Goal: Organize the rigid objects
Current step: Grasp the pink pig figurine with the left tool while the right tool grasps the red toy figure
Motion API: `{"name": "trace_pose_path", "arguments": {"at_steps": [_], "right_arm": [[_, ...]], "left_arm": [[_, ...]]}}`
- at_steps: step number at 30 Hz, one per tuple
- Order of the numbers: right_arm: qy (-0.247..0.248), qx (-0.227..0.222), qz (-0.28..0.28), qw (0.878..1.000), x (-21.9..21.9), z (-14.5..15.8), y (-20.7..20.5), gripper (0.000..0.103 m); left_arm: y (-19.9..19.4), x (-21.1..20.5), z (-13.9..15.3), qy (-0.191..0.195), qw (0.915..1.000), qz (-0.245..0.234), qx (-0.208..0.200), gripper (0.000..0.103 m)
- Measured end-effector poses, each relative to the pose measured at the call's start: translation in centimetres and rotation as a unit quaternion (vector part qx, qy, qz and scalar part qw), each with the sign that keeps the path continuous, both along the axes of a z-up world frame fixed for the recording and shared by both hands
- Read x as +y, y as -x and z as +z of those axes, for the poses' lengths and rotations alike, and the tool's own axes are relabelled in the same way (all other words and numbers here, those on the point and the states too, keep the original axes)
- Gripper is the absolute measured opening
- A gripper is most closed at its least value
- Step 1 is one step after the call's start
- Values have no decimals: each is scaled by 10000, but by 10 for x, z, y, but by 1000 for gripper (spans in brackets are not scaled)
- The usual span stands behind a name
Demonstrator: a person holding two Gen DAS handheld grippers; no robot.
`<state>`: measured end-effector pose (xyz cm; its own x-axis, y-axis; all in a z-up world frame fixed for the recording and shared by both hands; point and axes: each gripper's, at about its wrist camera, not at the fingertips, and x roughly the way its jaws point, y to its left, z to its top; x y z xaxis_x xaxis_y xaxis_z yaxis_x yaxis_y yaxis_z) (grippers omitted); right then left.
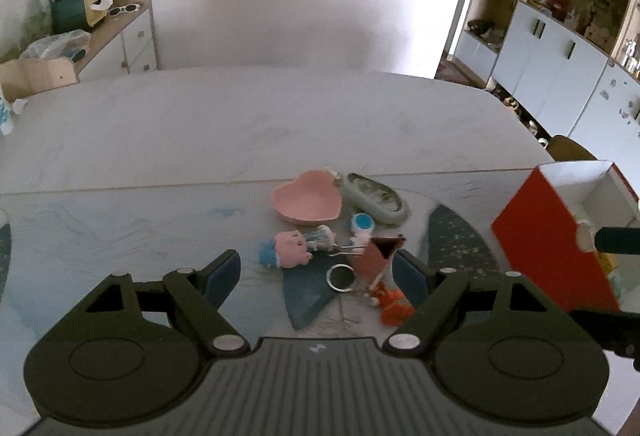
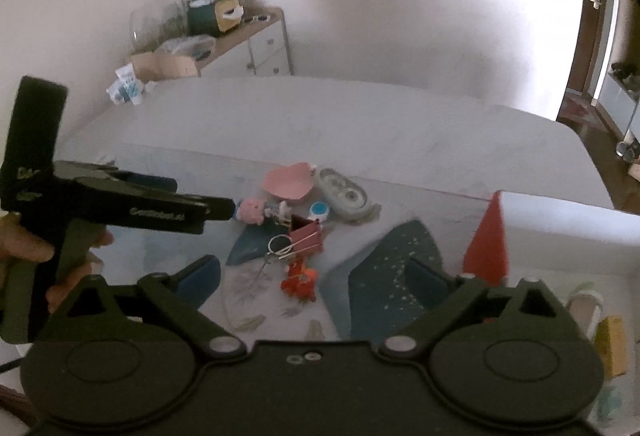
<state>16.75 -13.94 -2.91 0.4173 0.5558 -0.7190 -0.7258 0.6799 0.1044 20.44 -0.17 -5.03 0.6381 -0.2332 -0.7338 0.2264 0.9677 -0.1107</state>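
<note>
Small objects lie clustered on the table: a pink heart dish (image 1: 306, 199), a grey oval case (image 1: 376, 198), a pink pig toy (image 1: 289, 249), a blue-white round cap (image 1: 362, 223), a red binder clip (image 1: 378, 256), a key ring (image 1: 341, 277) and an orange toy (image 1: 394, 303). My left gripper (image 1: 318, 272) is open and empty, just short of the pig toy and clip. My right gripper (image 2: 314, 276) is open and empty, near the orange toy (image 2: 299, 282). The left gripper also shows in the right wrist view (image 2: 200, 202), beside the pig toy (image 2: 252, 210).
A red and white open box (image 1: 556, 236) stands at the right with items inside. A sideboard (image 1: 120, 36) with clutter stands against the far wall. White cabinets (image 1: 560, 56) line the right side. The table (image 1: 240, 124) stretches far behind the cluster.
</note>
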Motion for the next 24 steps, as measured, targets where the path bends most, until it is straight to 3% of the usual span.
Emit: {"name": "trace_pose_path", "arguments": {"at_steps": [13,24], "right_arm": [[635,270,25,9976,46,-57,-19,74],[948,475,133,9943,70,-90,-32,53]], "left_arm": [[-50,22,-58,-1,9990,288,344,83],[-70,23,-80,44,9989,167,446,83]]}}
